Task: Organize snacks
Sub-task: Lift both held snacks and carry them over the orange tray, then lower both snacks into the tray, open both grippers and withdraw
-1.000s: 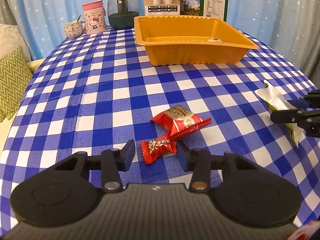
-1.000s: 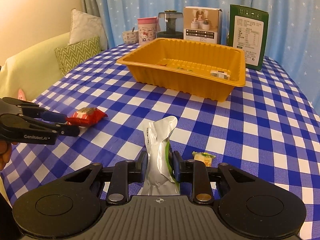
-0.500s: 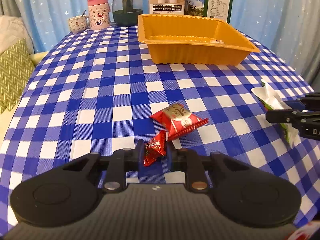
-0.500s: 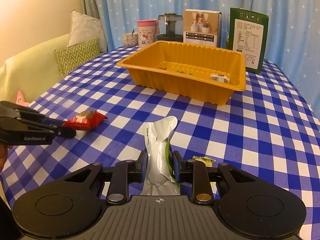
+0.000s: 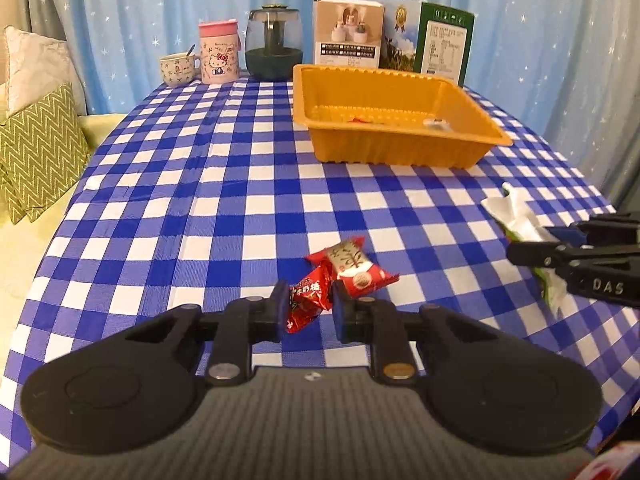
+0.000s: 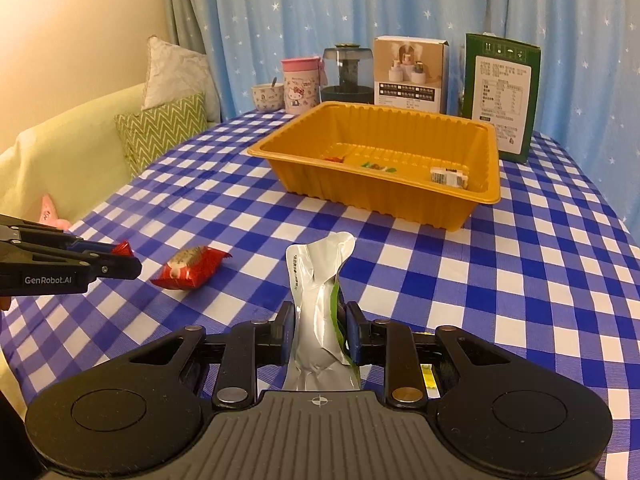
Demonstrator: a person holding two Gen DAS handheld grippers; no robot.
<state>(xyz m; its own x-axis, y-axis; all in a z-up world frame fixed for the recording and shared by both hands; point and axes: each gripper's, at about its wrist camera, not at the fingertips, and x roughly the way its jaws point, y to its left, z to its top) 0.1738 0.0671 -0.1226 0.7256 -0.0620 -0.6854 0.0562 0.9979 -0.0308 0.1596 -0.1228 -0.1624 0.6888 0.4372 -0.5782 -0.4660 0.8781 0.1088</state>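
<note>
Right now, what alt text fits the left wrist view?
The left claw is shut on a small red candy, above a blue checked tablecloth. A larger red snack packet lies just beyond, and an orange tray stands farther back.

Home living room: sofa, cushions, starry curtains.

Between you and the orange tray the table lies bare; only a red packet sits toward its left edge.
</note>
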